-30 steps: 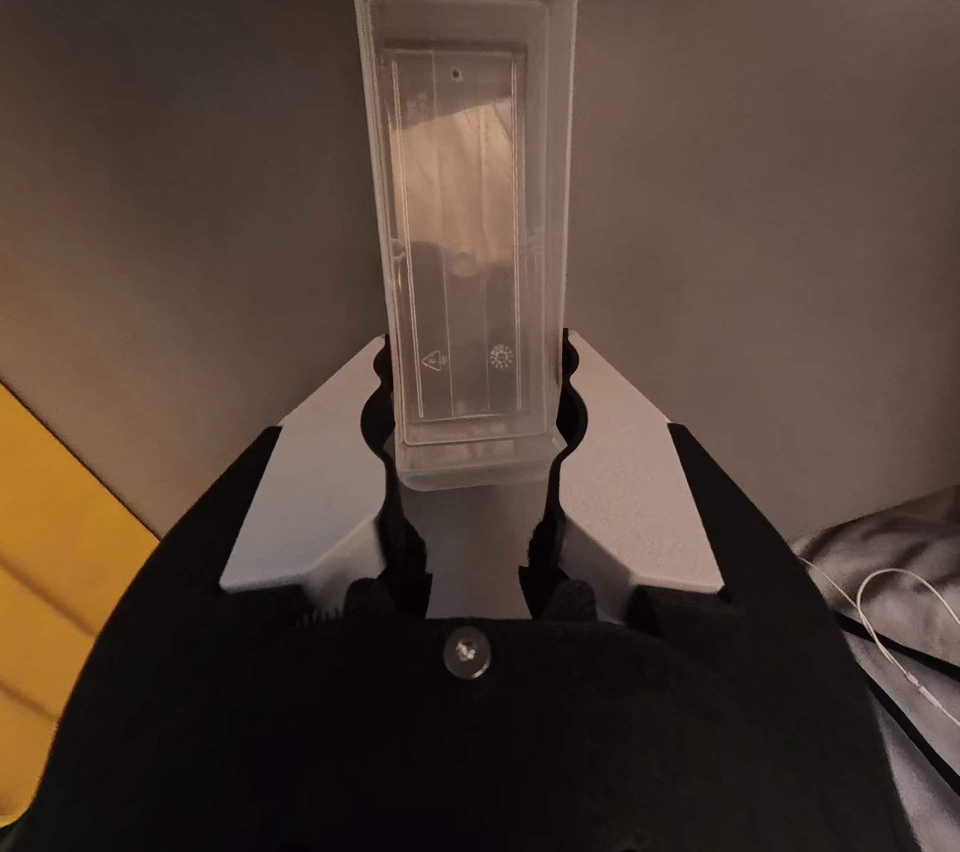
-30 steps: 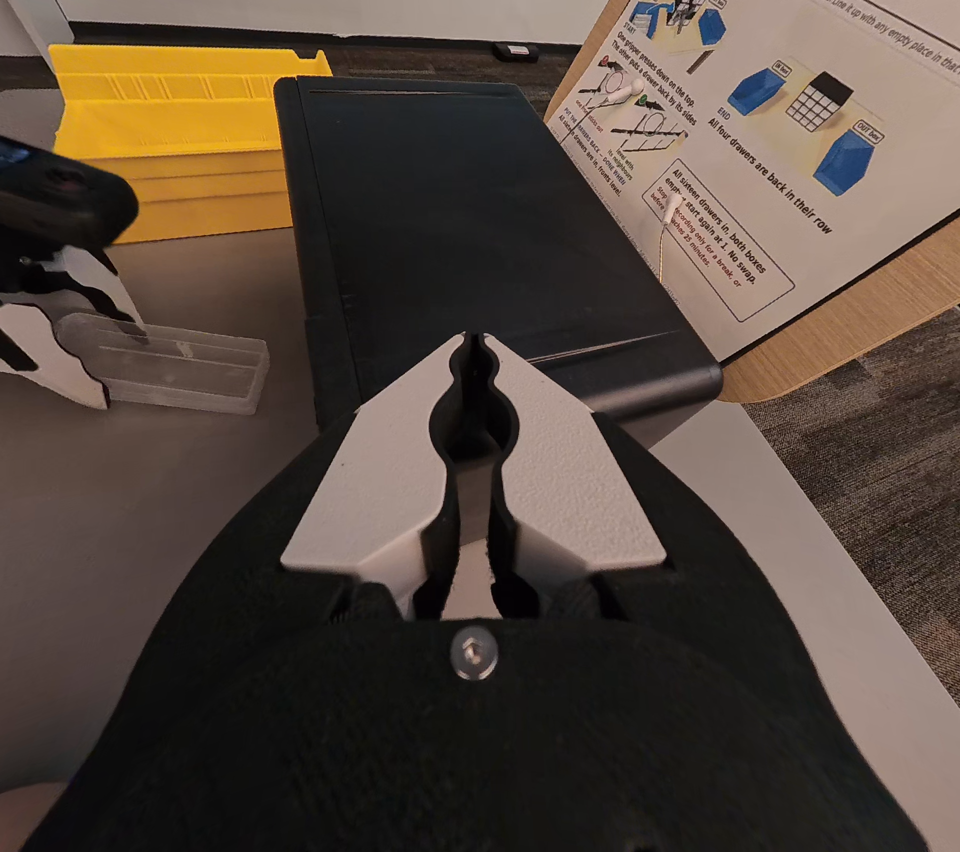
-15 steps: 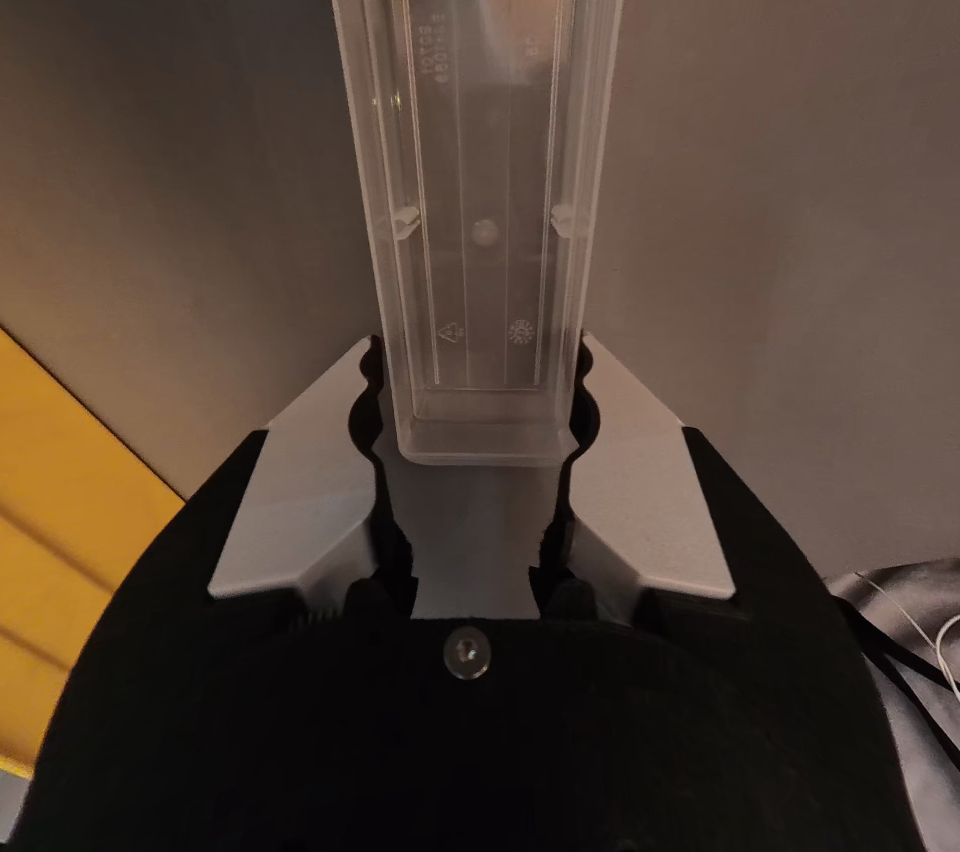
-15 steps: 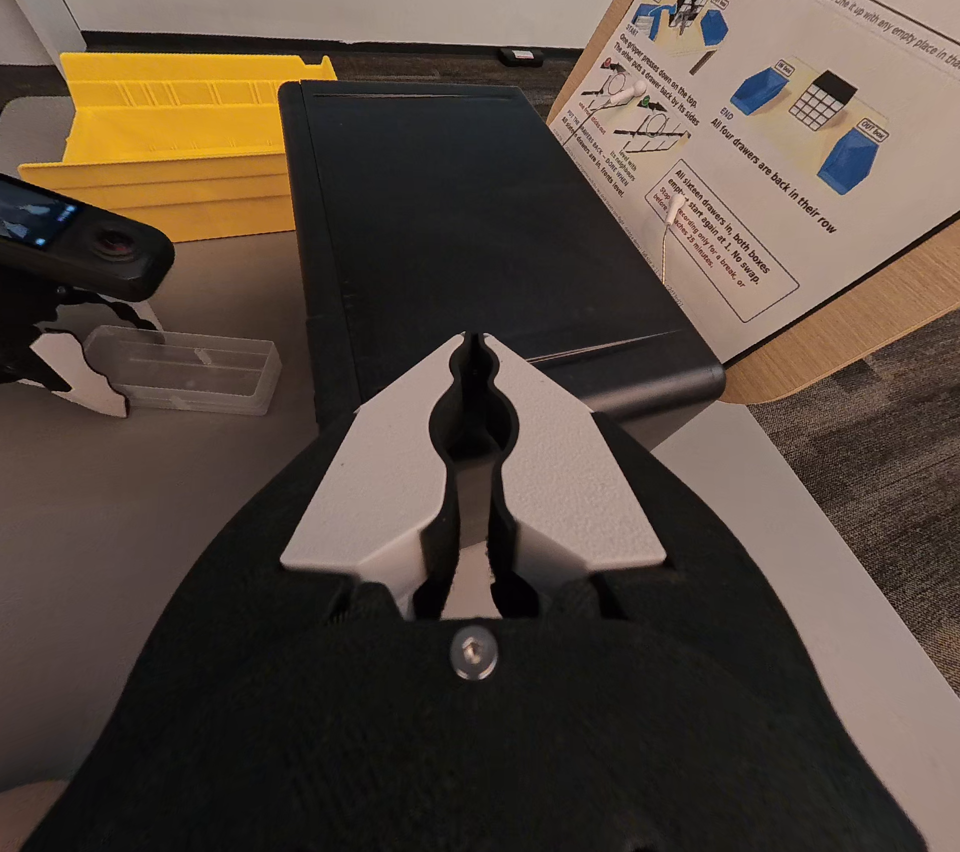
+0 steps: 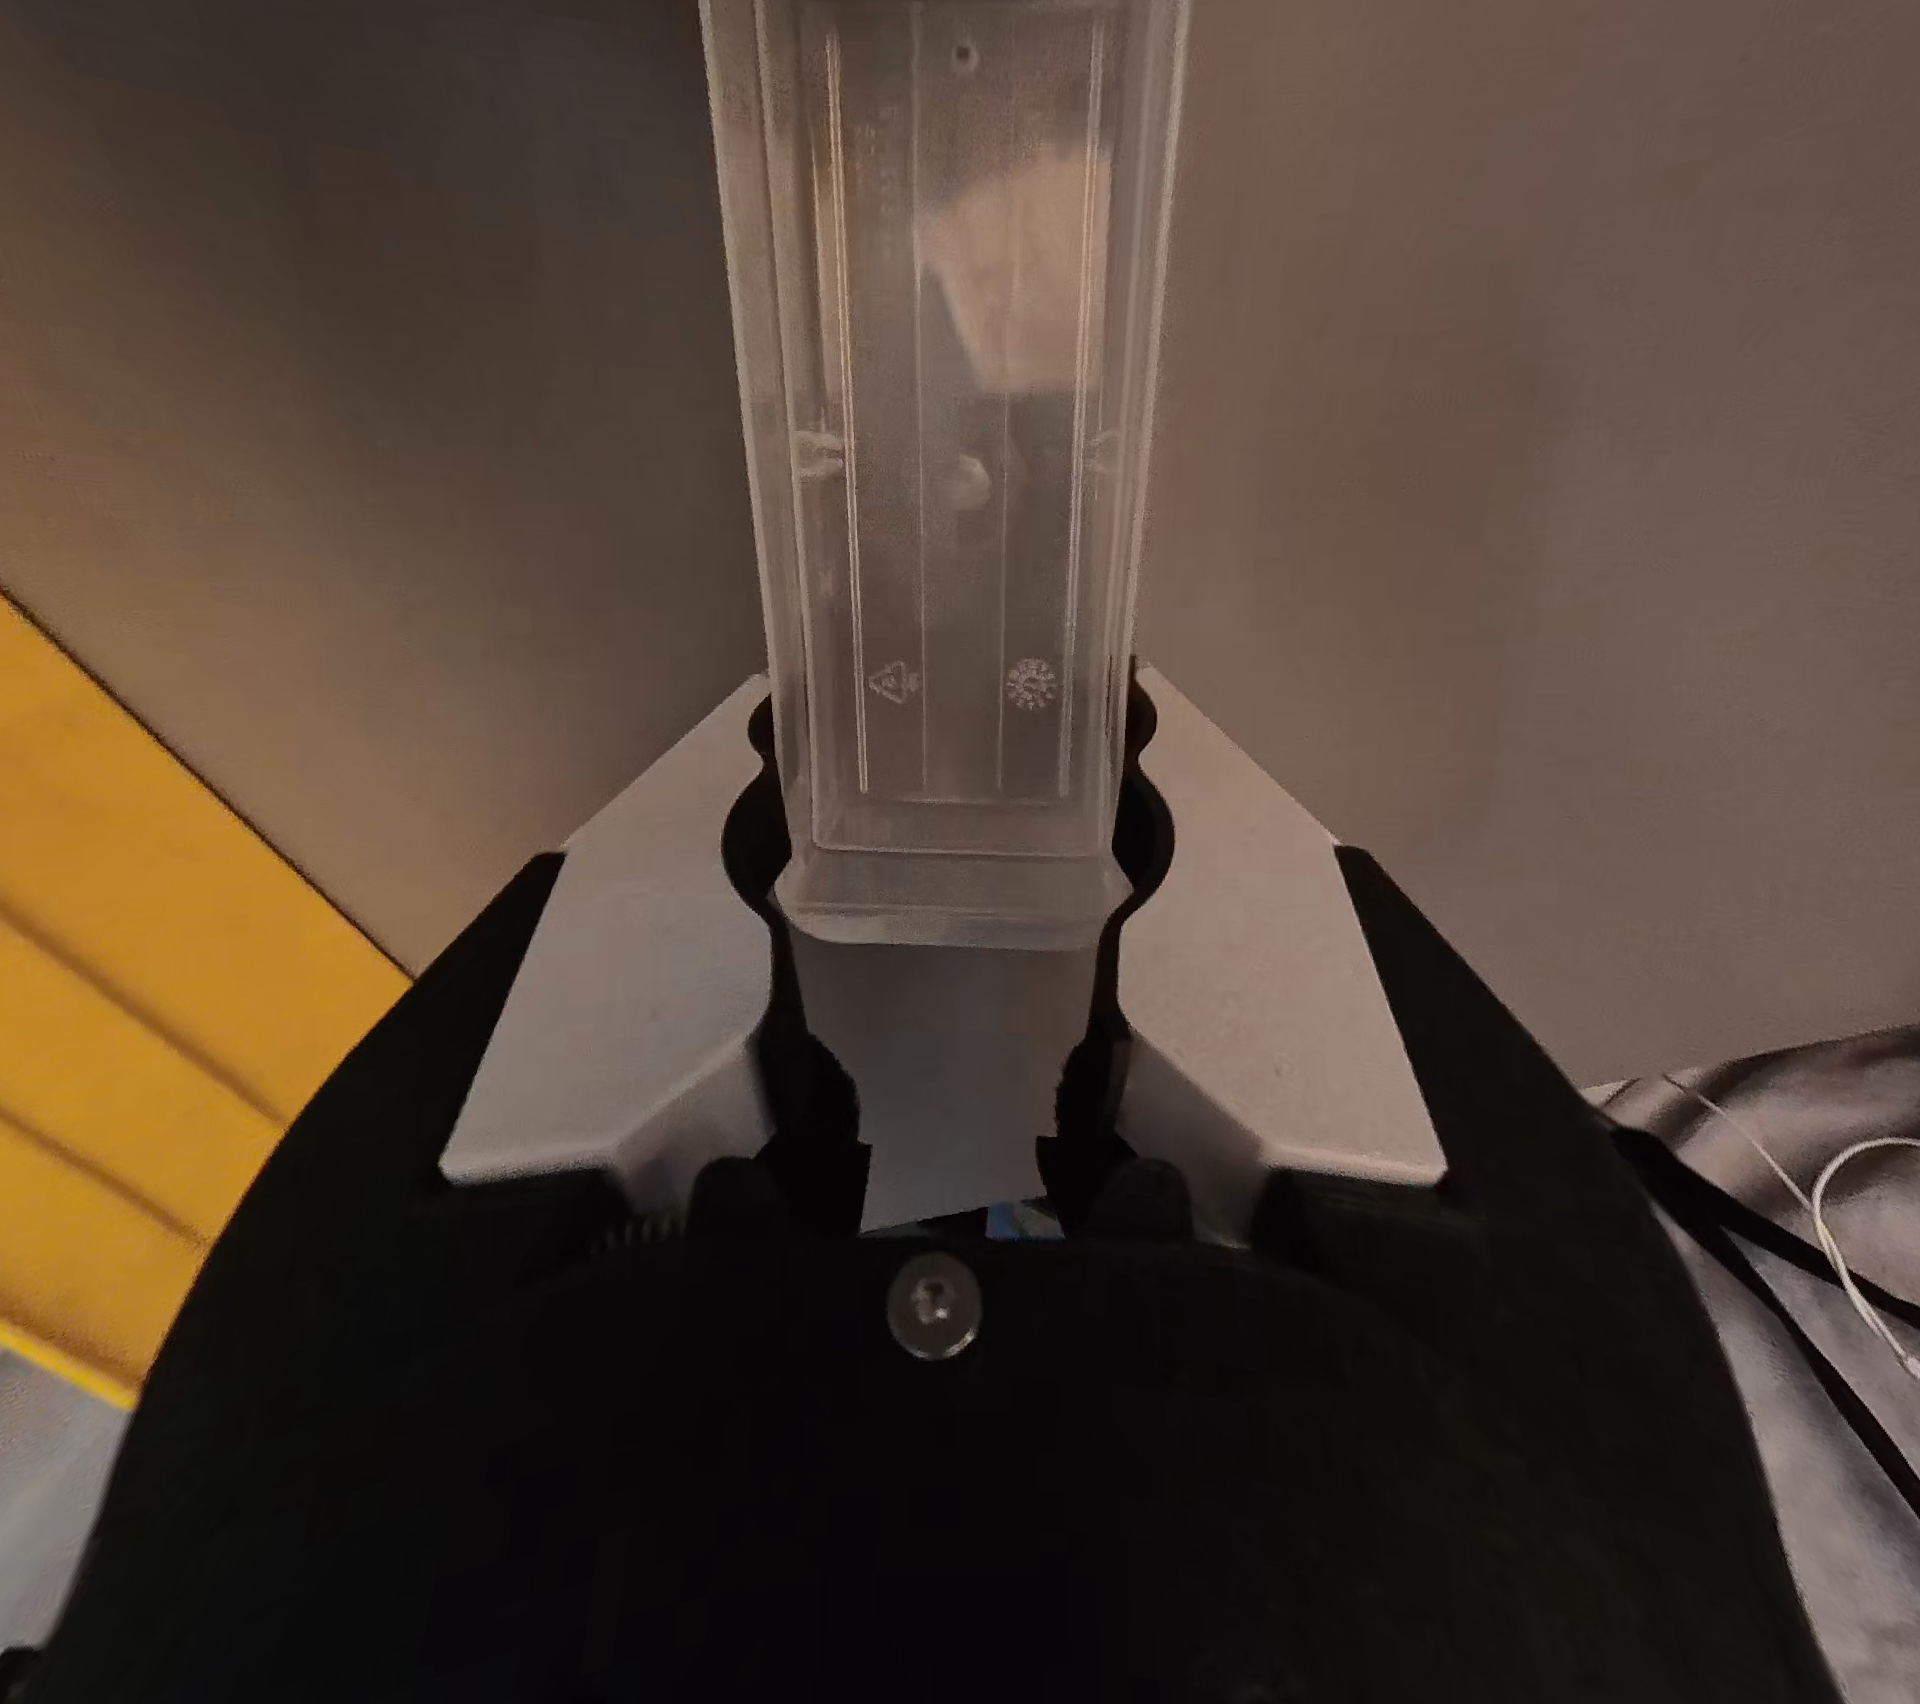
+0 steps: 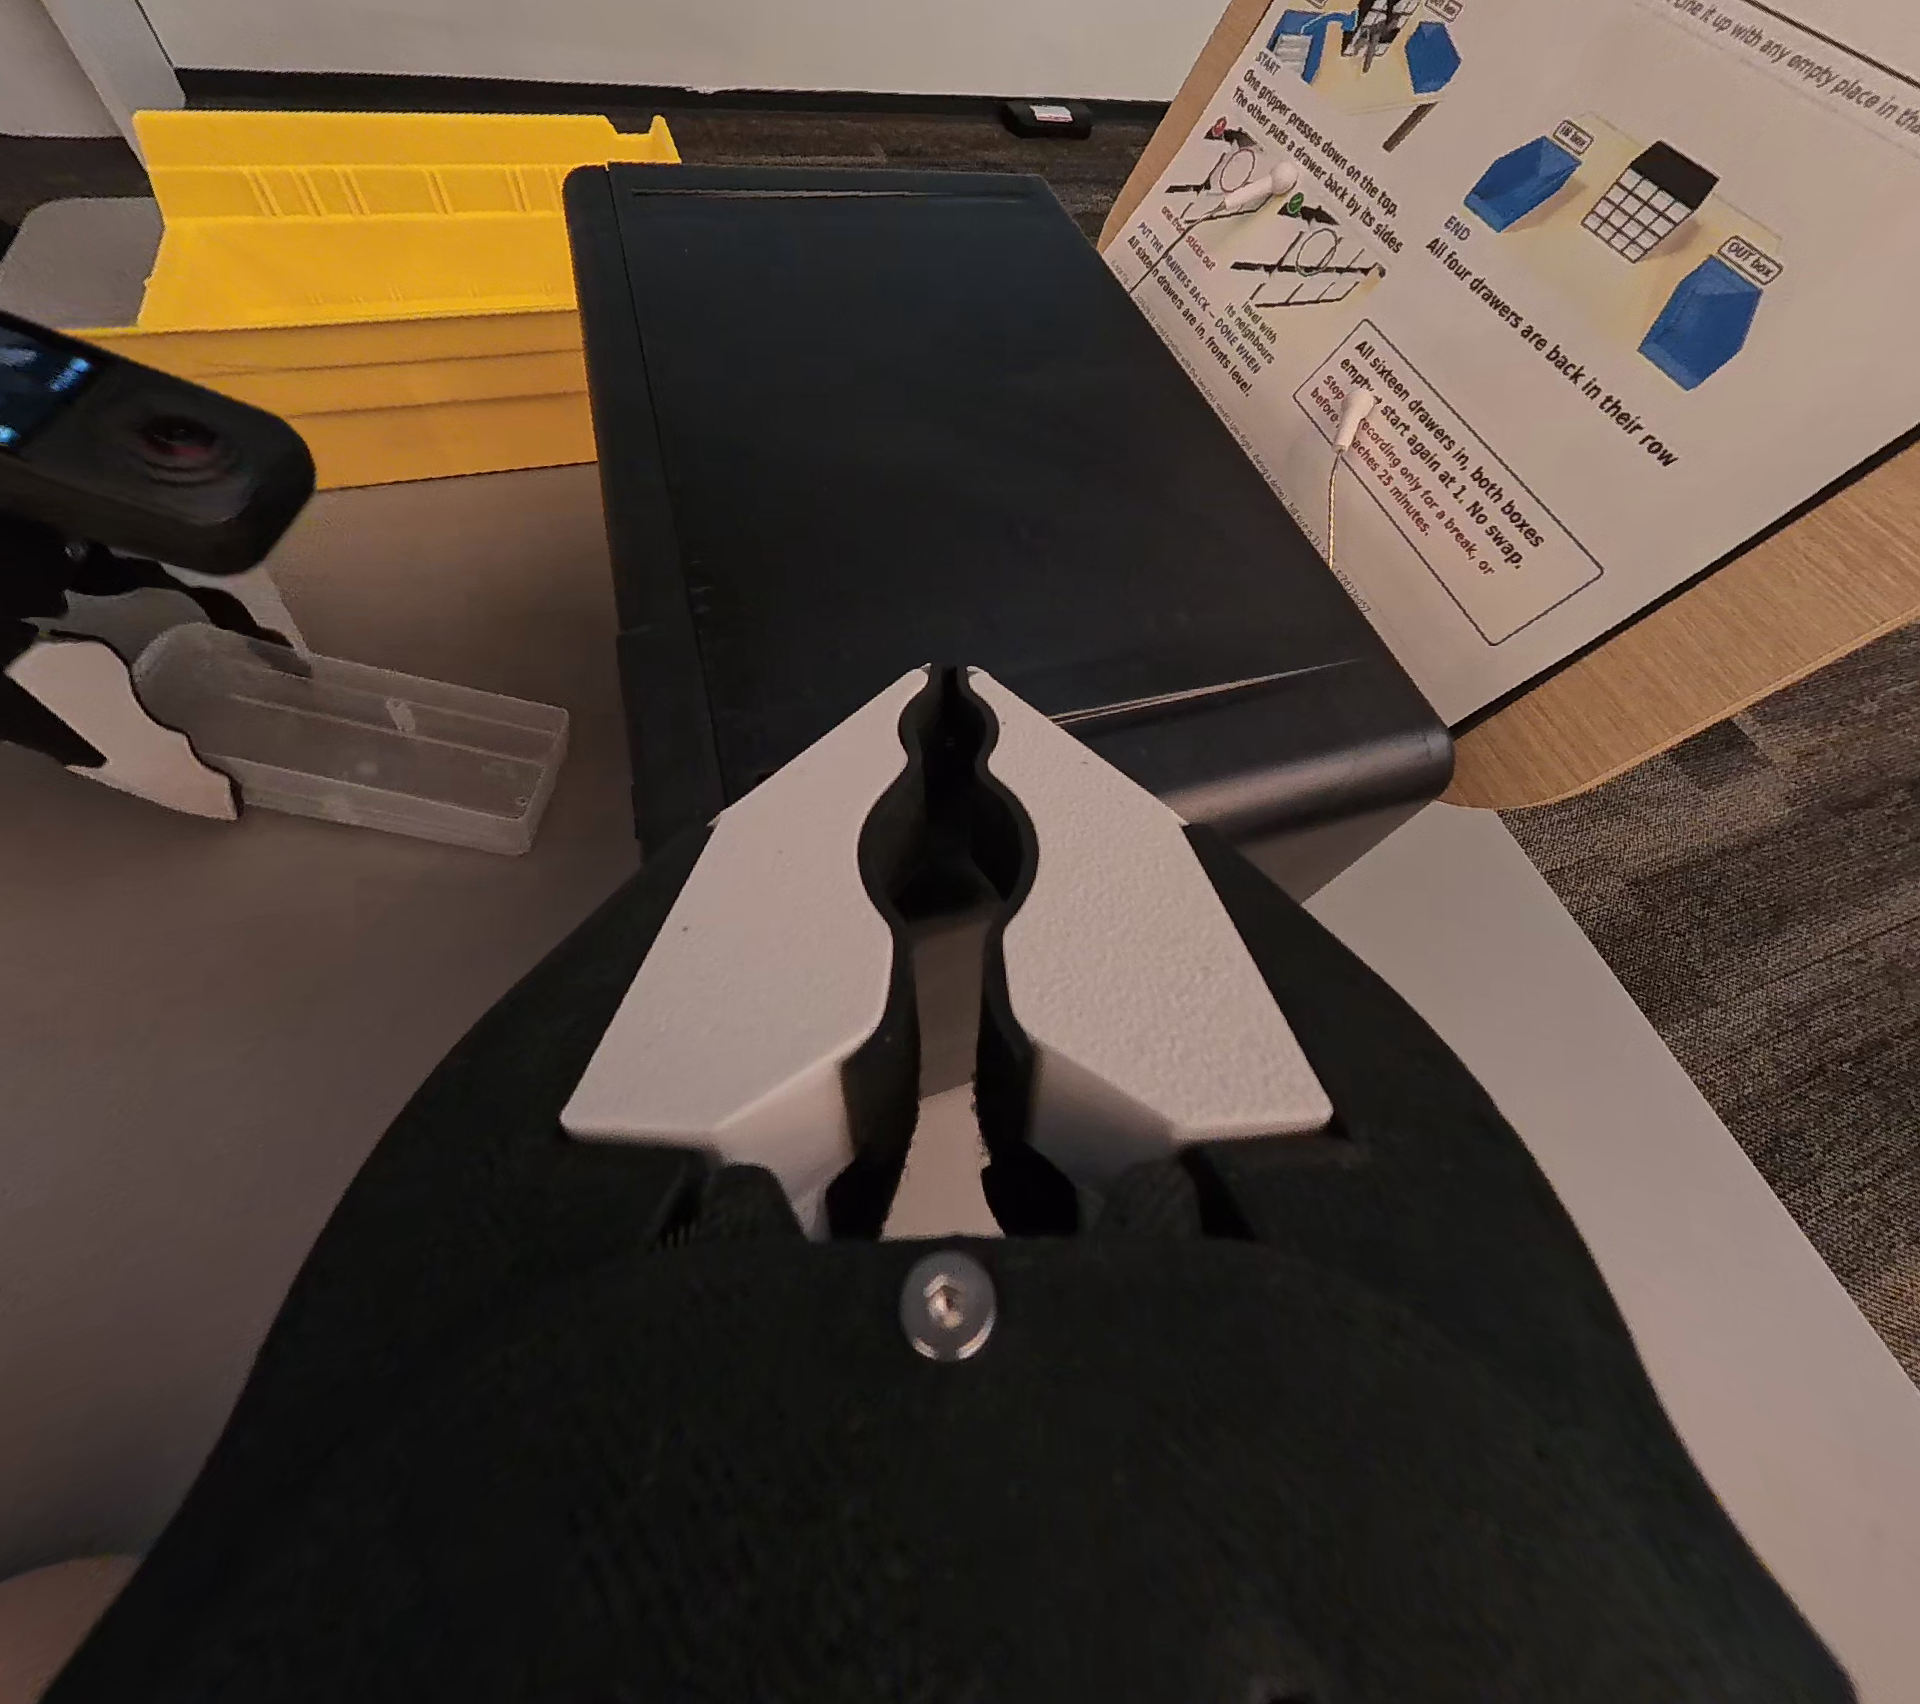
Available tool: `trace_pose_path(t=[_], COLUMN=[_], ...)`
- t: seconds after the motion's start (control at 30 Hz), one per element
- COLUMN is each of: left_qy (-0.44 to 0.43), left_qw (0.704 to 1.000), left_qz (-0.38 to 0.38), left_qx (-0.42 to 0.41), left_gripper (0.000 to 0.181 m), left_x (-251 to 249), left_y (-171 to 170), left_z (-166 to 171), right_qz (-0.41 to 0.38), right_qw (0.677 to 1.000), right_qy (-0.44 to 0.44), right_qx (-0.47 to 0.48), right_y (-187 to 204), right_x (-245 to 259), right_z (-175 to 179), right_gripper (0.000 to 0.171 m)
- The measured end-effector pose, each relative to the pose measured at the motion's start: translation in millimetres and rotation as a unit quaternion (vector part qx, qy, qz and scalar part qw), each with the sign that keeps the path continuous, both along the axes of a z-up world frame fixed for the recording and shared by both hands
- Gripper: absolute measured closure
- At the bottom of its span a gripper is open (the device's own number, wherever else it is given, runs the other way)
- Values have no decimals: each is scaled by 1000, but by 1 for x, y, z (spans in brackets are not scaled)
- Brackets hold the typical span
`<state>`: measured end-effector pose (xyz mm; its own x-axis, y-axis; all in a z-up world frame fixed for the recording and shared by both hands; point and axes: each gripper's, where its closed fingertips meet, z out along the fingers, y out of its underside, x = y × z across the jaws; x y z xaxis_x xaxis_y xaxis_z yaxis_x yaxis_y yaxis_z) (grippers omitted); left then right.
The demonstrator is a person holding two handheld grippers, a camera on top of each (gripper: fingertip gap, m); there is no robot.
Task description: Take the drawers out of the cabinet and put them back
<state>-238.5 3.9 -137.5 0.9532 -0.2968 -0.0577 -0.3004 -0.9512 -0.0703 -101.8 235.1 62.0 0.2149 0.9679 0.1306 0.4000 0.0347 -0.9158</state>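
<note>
My left gripper [image 5: 948, 693] is shut on the sides of a clear plastic drawer [image 5: 956, 366] that points away from it over the grey table. In the right wrist view the left gripper [image 6: 197, 678] holds this drawer [image 6: 374, 740] low over the table, tilted, just left of the black cabinet [image 6: 935, 428]. I cannot tell whether the drawer's far end touches the table. My right gripper [image 6: 945, 672] is shut and empty, over the near end of the cabinet. The cabinet's drawer openings are hidden.
A yellow bin [image 6: 364, 283] stands behind the drawer, left of the cabinet; it also shows in the left wrist view [image 5: 156, 979]. A leaning instruction board [image 6: 1558, 200] stands right of the cabinet. The table edge [image 6: 1558, 1083] runs on the right. Grey cloth with a thin cable [image 5: 1766, 1187] lies at lower right. There is about 35 cm between the tips of the two grippers.
Half a second ago the left jaws stood slightly wider with the drawer flat on the table. Now they grip the drawer again and it is tilted. The right gripper has barely moved.
</note>
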Motion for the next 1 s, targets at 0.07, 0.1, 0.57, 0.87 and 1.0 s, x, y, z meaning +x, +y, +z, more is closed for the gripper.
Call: trace_pose_path(t=[0.07,0.1,0.57,0.87,1.0], left_qy=[0,-1,-37,-64,-64], left_qw=[1000,1000,991,987,985], left_qz=[6,9,16,36,44], left_qx=[19,27,125,145,152], left_gripper=[120,120,120,120,120], left_x=[1,1,12,18,16], left_y=[6,10,41,59,64], left_z=[10,15,49,44,41], right_qz=[1,1,6,7,10], right_qw=[1000,1000,1000,1000,1000], right_qy=[1,1,6,8,10], right_qx=[-1,-1,-5,-6,-9], right_y=[0,0,0,0,0], right_x=[0,0,0,0,1], right_z=[0,0,0,0,0], right_gripper=[171,171,171,171,171])
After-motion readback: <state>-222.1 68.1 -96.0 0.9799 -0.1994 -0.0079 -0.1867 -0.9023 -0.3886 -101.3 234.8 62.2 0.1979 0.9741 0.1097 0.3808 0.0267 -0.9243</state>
